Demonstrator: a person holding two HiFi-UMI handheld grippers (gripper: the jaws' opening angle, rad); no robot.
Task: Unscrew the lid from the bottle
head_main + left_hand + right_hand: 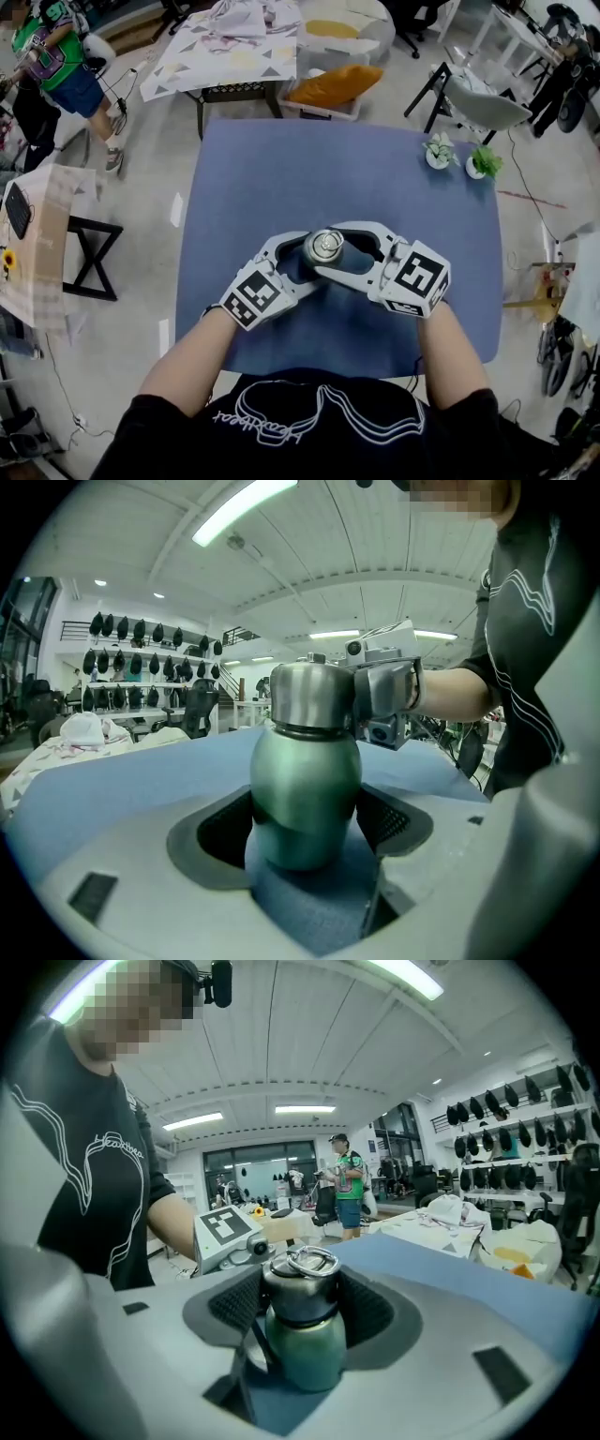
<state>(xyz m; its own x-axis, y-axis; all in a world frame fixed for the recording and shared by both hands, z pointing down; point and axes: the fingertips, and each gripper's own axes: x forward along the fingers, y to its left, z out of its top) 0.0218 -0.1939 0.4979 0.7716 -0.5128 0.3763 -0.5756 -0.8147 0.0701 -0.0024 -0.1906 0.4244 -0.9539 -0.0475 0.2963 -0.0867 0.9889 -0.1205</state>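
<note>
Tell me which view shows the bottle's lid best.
The right gripper view: the lid sits centred, steel side and top ring both clear, above the green bottle. The left gripper view shows only its side; the head view only its top, small.

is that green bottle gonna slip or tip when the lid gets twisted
Probably stiff: the bottle looks metal, so it should not dent under the left claw. Its smooth rounded body may spin in the pads. Upright and narrow on the table, it could tip if shoved sideways.
</note>
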